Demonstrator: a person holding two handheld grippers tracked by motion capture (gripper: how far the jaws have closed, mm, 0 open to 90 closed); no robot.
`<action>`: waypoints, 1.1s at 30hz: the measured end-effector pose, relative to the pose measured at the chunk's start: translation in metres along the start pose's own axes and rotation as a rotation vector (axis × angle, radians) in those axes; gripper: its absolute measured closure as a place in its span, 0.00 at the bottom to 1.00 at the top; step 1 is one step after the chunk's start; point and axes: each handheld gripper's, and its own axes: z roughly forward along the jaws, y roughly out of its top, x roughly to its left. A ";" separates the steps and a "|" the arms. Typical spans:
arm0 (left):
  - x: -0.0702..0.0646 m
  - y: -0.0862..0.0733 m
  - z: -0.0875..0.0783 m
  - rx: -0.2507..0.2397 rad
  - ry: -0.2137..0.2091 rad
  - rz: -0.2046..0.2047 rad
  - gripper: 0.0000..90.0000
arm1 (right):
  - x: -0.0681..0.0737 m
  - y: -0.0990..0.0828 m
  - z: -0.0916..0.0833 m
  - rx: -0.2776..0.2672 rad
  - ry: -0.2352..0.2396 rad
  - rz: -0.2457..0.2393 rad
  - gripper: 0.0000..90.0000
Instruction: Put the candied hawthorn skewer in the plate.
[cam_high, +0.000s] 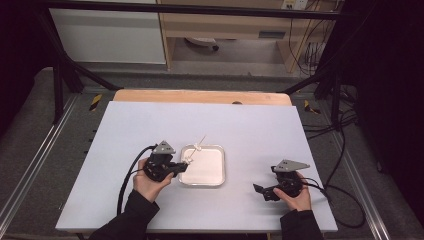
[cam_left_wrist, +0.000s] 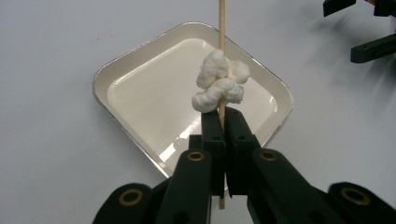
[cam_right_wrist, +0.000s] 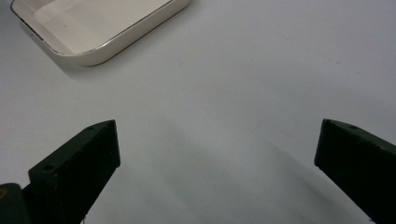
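A thin wooden skewer (cam_left_wrist: 222, 28) carries a clump of white puffy pieces (cam_left_wrist: 218, 81) threaded on it. My left gripper (cam_left_wrist: 223, 116) is shut on the skewer just below the clump and holds it over a cream enamel tray (cam_left_wrist: 140, 70). From above, the left gripper (cam_high: 184, 165) sits at the tray's (cam_high: 216, 170) left edge, with the skewer (cam_high: 199, 144) slanting up and away past the tray's far rim. My right gripper (cam_high: 260, 190) rests near the table's front right, its jaws wide apart with nothing between them. In the right gripper view the tray's corner (cam_right_wrist: 93, 51) lies far off.
The white tabletop (cam_high: 250, 130) lies bare around the tray. A wooden strip (cam_high: 200, 96) runs along its far edge. Black frame bars and cables (cam_high: 345, 165) stand beside the table on the right. The right gripper's jaws (cam_left_wrist: 373, 46) appear at the top right of the left gripper view.
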 end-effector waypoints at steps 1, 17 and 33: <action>0.000 0.002 0.003 0.007 0.005 -0.003 0.98 | 0.000 0.000 0.000 0.000 0.002 0.001 0.01; 0.001 0.010 0.051 0.186 0.083 -0.018 0.98 | 0.000 -0.001 -0.001 -0.004 0.002 0.000 0.01; -0.005 0.008 0.066 0.278 0.130 -0.020 0.97 | 0.000 -0.001 0.000 0.001 0.005 0.000 0.01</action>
